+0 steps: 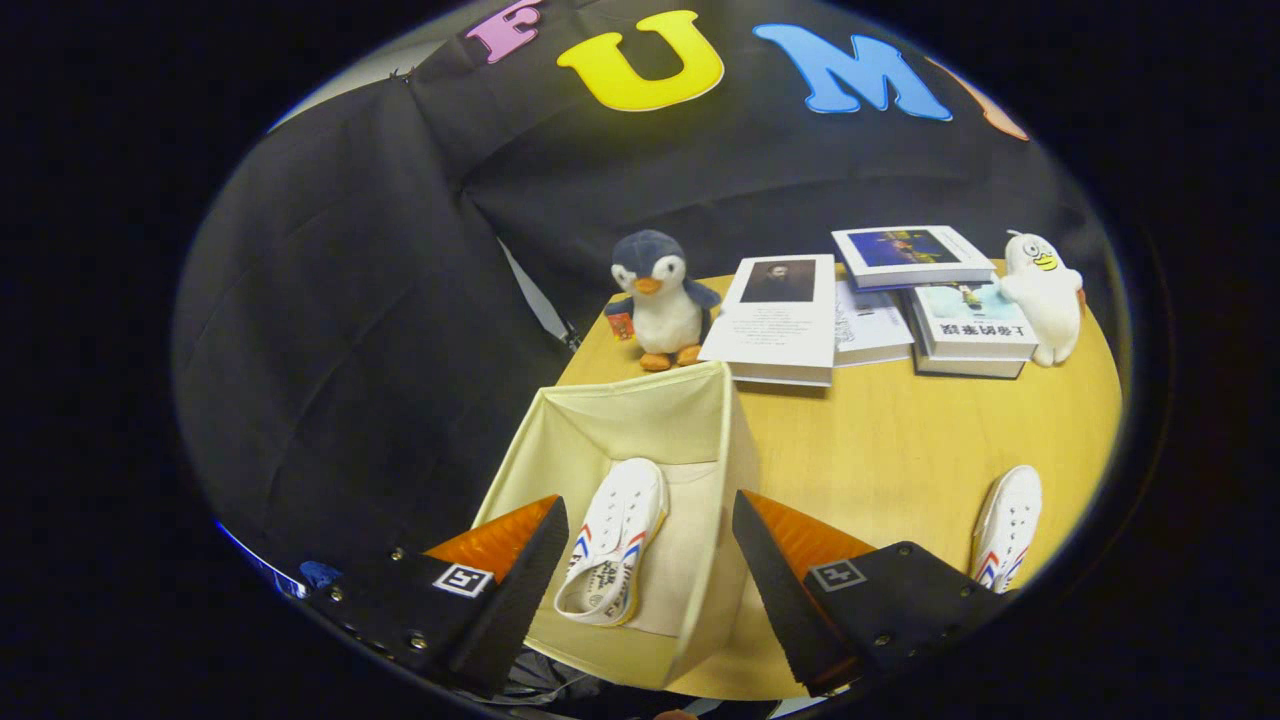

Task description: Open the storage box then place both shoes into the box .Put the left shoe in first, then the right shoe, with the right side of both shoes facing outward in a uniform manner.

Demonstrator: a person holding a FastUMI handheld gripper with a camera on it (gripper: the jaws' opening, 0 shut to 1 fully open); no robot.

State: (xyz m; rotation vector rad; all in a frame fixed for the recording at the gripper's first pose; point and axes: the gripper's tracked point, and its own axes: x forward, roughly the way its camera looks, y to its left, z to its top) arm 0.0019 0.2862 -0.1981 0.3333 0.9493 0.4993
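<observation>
A round wooden table [900, 450] stands against the black cloth wall of a booth, where a person's handheld gripper [650, 570] hangs above an open cream fabric storage box [610, 420] set at the table's near left edge. The gripper's two fingers are spread wide and hold nothing; the box's interior lies between and below them. Inside the box, one white canvas shoe [615, 540] with red and blue side stripes rests on the floor of the box, its opening turned up and toward the left finger, its toe pointing to the far wall. The second white shoe [1005, 525] waits on the bare tabletop well to the right, just beyond the right finger, apart from the box. By these signs the box is open and the first shoe is in, so the step in hand appears to be the fetching of the second shoe; the next move would call for swinging right, closing on that shoe, and setting it beside its mate facing the same way. Beyond the box stand a plush penguin [660, 300], several stacked books [880, 300] and a white plush duck [1045, 295].
</observation>
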